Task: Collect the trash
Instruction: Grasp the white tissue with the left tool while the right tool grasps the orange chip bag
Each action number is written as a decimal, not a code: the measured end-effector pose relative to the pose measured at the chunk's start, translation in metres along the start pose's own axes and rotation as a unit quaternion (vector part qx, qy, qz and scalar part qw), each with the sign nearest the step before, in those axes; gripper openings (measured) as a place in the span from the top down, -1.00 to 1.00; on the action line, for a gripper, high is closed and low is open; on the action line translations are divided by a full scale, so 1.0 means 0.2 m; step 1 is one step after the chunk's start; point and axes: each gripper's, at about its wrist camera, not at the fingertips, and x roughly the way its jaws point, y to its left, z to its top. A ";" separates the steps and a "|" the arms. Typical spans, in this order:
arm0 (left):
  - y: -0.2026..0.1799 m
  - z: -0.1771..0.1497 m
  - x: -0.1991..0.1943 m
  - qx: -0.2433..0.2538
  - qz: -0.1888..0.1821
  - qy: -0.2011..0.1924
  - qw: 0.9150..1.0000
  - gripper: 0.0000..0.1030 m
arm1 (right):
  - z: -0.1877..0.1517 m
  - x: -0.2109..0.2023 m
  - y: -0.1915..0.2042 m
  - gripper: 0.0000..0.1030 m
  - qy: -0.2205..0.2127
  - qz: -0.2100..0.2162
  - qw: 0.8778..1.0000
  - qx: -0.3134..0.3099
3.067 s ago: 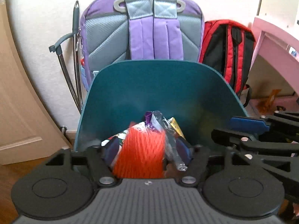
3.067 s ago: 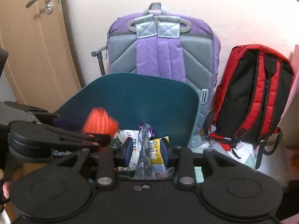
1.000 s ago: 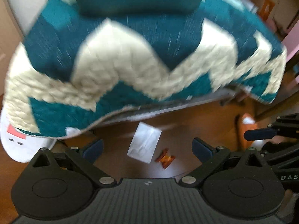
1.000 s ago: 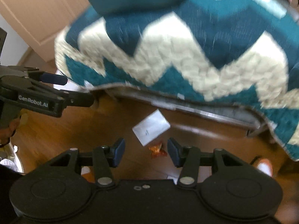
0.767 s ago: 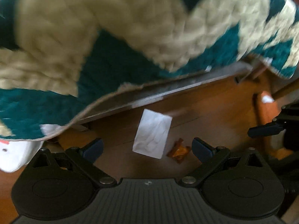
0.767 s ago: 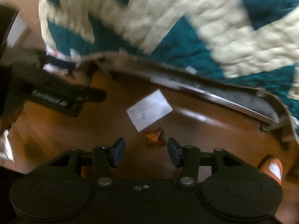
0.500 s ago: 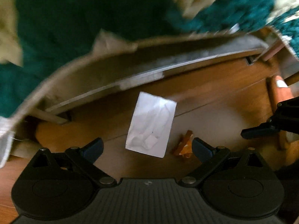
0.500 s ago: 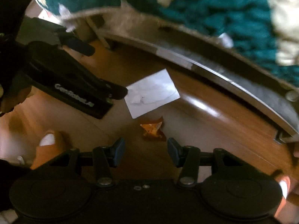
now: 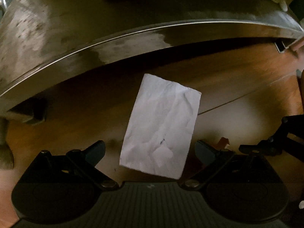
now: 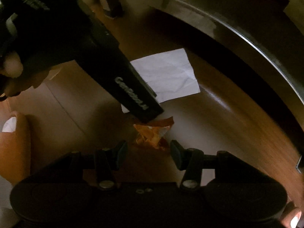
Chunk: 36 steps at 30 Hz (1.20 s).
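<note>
A creased white sheet of paper [image 9: 161, 125] lies flat on the brown wooden floor. My left gripper [image 9: 150, 150] stands open straight above it, its fingers [image 9: 96, 150] straddling the sheet's near end without touching. A crumpled orange wrapper [image 10: 153, 134] lies just beside the paper [image 10: 171, 74]. My right gripper [image 10: 147, 152] hangs open right over the wrapper, nothing between its pads. In the right wrist view the left gripper's black finger [image 10: 133, 95] crosses over the paper's corner. Only a sliver of the wrapper [image 9: 224, 140] shows in the left wrist view.
A low metal frame edge [image 9: 133, 38] of the furniture runs close above the floor behind the paper. The person's orange slippers [image 10: 15, 142] stand at the left. The right gripper's black arm [image 9: 275, 142] reaches in from the right of the left wrist view.
Both grippers have dropped from above the quilt-covered seat to just over the floor. The paper and wrapper now look much larger, and the left gripper's finger has slid over the paper.
</note>
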 end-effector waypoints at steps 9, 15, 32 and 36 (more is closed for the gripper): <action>-0.05 -0.02 0.09 0.022 0.016 0.001 1.000 -0.75 | 0.02 0.08 0.02 0.09 -0.001 -0.006 1.000 -0.020; -0.08 -0.03 0.09 0.032 0.017 -0.015 0.999 -0.63 | 0.01 0.09 0.05 0.12 -0.003 -0.010 0.999 -0.040; 0.00 -0.10 -0.02 0.013 0.001 -0.021 1.000 0.75 | -0.04 -0.07 -0.03 0.43 -0.022 -0.018 0.999 0.024; 0.02 -0.14 -0.16 0.012 -0.006 -0.017 1.000 0.75 | -0.06 -0.22 -0.07 0.44 -0.033 -0.022 0.998 0.046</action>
